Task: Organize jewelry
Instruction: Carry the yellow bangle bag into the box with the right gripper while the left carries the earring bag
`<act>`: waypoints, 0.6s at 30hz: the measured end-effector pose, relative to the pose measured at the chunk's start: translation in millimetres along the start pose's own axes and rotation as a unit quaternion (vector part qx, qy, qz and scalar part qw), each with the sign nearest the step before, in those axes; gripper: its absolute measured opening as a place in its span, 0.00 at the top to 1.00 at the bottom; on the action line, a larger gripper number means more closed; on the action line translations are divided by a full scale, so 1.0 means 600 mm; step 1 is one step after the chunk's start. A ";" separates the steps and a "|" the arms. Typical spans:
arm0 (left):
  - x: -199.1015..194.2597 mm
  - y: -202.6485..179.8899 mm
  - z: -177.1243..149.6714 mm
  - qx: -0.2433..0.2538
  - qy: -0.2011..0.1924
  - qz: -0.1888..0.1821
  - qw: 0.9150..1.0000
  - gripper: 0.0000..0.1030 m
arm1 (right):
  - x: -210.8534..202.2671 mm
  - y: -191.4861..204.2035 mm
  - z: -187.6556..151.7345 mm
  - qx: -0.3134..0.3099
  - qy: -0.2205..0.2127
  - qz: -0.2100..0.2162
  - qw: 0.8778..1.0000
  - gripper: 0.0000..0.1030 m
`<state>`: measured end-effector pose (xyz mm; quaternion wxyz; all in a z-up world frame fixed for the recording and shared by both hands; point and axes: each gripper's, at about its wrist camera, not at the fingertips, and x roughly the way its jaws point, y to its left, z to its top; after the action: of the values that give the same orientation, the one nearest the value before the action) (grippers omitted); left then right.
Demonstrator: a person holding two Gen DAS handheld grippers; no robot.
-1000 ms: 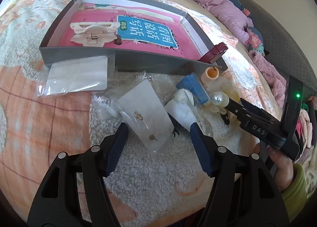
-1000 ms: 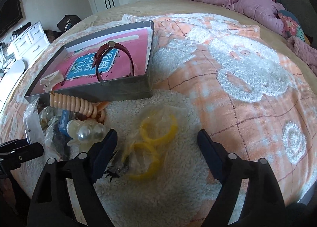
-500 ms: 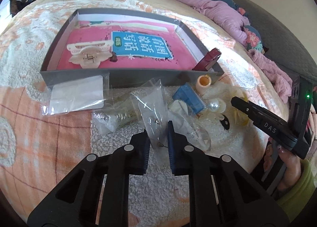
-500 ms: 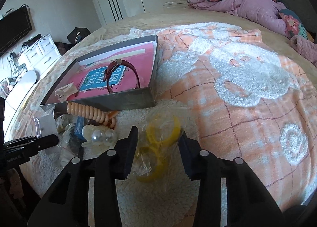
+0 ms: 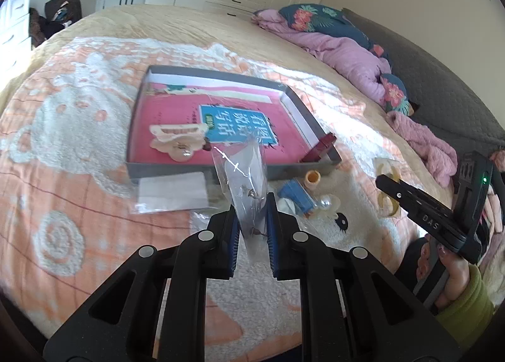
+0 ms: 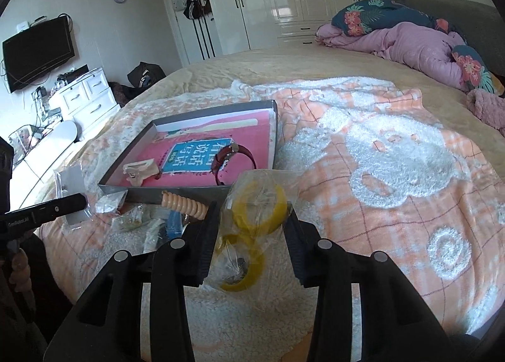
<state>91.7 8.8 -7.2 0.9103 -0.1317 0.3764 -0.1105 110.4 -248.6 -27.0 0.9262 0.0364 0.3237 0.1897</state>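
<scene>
My left gripper (image 5: pixel 252 215) is shut on a clear bag of small earrings (image 5: pixel 247 172), held up off the blanket in front of the grey tray (image 5: pixel 176 170). On the pink book in the tray lie a cream hair clip (image 5: pixel 176 137) and a red watch (image 6: pixel 228 156). My right gripper (image 6: pixel 251 213) is shut on a clear bag of yellow bangles (image 6: pixel 257 205), also lifted, near the tray's front right corner. Each gripper shows at the edge of the other's view: the right gripper (image 5: pixel 391 188) and the left gripper (image 6: pixel 47 212).
Loose pieces lie on the fluffy blanket before the tray: a flat bag with a white card (image 5: pixel 172 193), a blue item (image 5: pixel 296 196), pearls (image 5: pixel 326 202), a peach spiral hair tie (image 6: pixel 183 204). A purple quilt (image 6: pixel 410 46) is heaped at the bed's far right.
Both grippers closed on their bags and rose, lifting the earring bag and the bangle bag off the blanket; more of the room now shows.
</scene>
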 end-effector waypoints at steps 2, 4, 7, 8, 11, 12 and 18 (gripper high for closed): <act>-0.008 0.009 0.006 -0.005 -0.007 0.005 1.000 0.92 | -0.005 0.008 0.008 -0.006 -0.006 0.005 1.000 0.62; -0.014 0.020 0.013 -0.012 -0.013 0.011 1.000 0.92 | -0.006 0.013 0.016 -0.008 -0.010 0.009 1.000 0.62; -0.020 0.032 0.024 -0.019 -0.020 0.017 0.999 0.92 | -0.007 0.018 0.026 -0.011 -0.017 0.013 1.000 0.62; -0.022 0.036 0.029 -0.021 -0.023 0.020 0.999 0.92 | -0.007 0.020 0.030 -0.013 -0.019 0.014 1.000 0.62; -0.025 0.047 0.037 -0.024 -0.030 0.028 0.999 0.92 | -0.002 0.024 0.040 -0.015 -0.022 0.018 0.999 0.62; -0.024 0.050 0.041 -0.026 -0.032 0.030 0.999 0.92 | 0.000 0.026 0.043 -0.016 -0.022 0.020 0.999 0.63; -0.015 0.061 0.060 -0.030 -0.035 0.035 0.998 0.92 | 0.028 0.033 0.059 -0.025 -0.016 0.023 0.999 0.63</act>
<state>114.9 51.4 11.5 0.9220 -0.1495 0.3517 -0.0631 137.5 -222.3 -5.3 0.9271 0.0235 0.3035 0.2186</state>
